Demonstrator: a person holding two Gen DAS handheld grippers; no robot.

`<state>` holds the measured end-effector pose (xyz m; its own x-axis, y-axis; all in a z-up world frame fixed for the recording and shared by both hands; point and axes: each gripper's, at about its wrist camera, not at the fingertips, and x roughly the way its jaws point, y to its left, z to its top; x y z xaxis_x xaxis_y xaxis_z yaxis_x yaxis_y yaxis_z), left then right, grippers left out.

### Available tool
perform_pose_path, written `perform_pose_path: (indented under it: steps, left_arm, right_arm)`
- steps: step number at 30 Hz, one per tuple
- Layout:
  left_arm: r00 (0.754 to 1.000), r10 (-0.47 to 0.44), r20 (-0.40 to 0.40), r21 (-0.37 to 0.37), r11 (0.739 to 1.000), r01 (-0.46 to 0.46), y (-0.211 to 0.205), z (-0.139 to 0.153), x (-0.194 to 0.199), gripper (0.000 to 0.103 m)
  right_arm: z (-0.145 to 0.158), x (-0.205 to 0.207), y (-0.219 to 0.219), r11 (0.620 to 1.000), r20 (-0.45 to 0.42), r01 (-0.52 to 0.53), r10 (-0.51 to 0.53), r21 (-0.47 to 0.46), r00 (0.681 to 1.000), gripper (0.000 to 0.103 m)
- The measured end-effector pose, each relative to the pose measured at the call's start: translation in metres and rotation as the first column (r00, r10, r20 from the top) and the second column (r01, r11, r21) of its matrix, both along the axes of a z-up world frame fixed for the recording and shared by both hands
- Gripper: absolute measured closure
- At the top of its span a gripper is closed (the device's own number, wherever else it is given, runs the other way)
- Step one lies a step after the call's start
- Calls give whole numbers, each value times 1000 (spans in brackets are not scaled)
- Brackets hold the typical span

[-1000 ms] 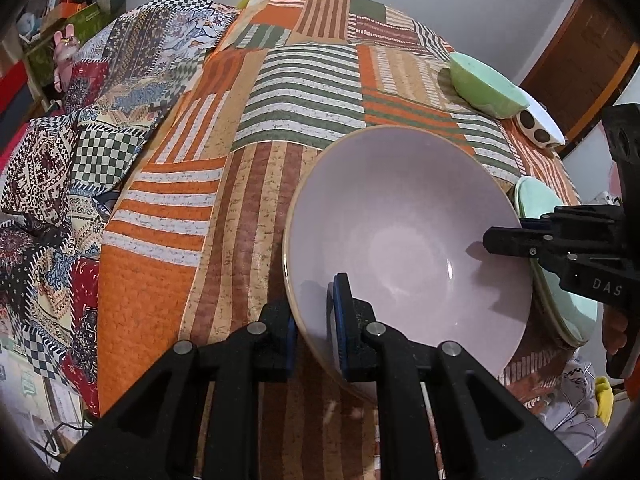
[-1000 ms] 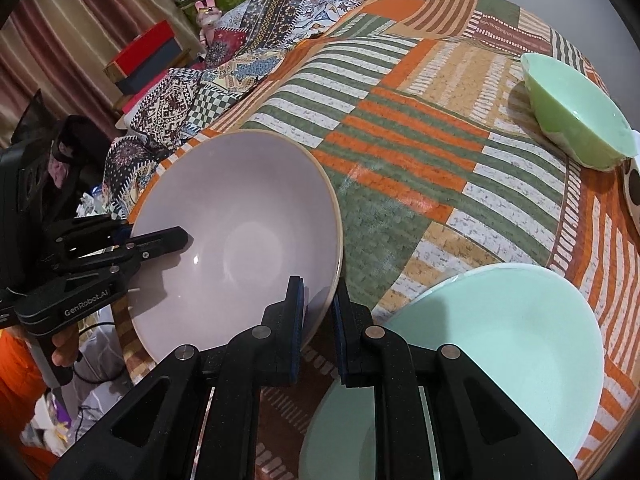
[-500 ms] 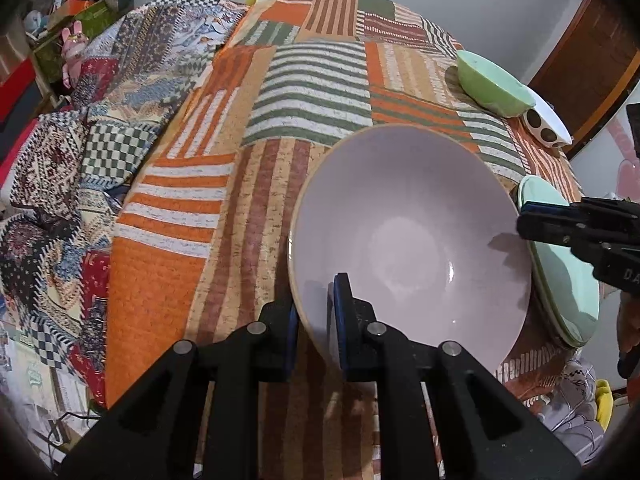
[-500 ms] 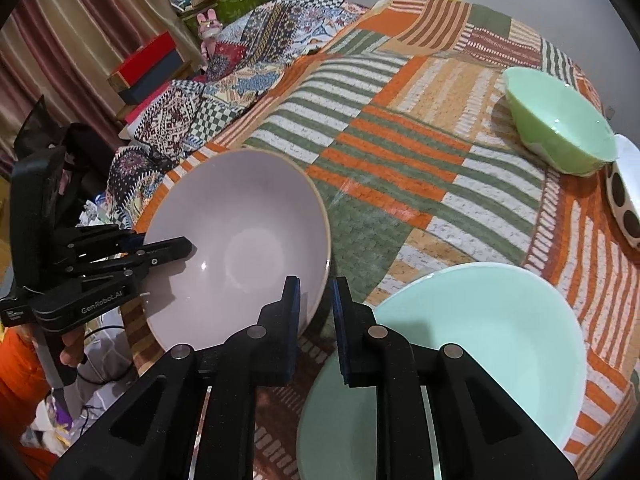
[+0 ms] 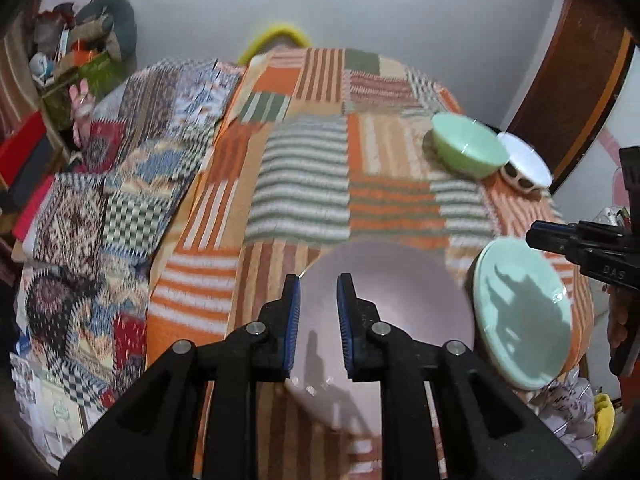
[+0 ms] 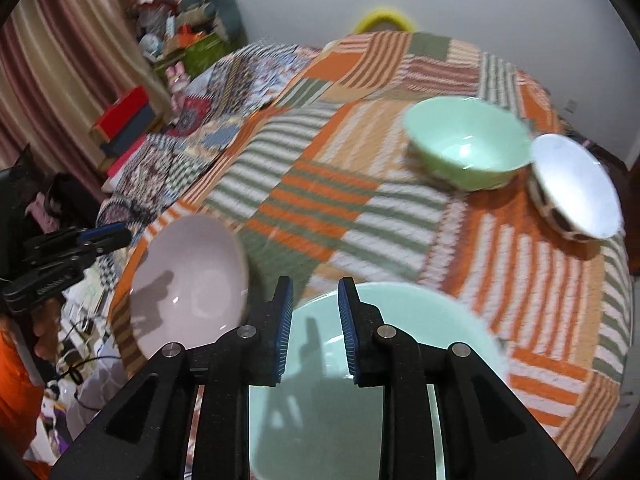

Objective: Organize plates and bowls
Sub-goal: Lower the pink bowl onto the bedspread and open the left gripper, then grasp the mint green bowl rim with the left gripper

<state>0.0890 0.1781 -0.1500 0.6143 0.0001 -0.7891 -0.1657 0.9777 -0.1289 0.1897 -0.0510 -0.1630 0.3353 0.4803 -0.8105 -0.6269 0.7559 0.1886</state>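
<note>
Pink bowl (image 5: 384, 320) released onto quilted bed (image 5: 304, 184); left gripper (image 5: 318, 320) and right gripper (image 6: 314, 330) lifted clear, jaws just parted, narrowly open and empty; ready for next dish.

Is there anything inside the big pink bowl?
Empty. The pink bowl shows only a bare, shiny inside with a shadow across it, and it sits upright on the striped quilt.

white letters "das" on the right hand-held gripper (image 5: 576, 246) body
</note>
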Motion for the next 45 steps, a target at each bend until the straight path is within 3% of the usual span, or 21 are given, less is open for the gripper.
perform_pose_path:
  steps: [8,17,34,39,45]
  left_arm:
    - [997,-42,60,5,999,41,-23,29,39,72]
    - [992,-90,84,-12,996,91,-46,39,87,71]
    - [987,-162,8,-20,987,162,-74,-1,172,71]
    - [984,-179,-14,-21,984,179,-79,-13,191,71]
    - [983,-182,-35,-33,983,180,-80,-26,206,71]
  right_arm:
    - [24,27,-41,993,81,117,-118,14,990,67]
    - [35,70,-70,976,133,218,-218,18,967,66]
    - [-5,143,-69,968,28,248,-249,36,968,66]
    - [-17,156,-66,966,3,255,-255,32,967,74]
    - [-24,163,-64,967,-2,253,-253,34,967,76]
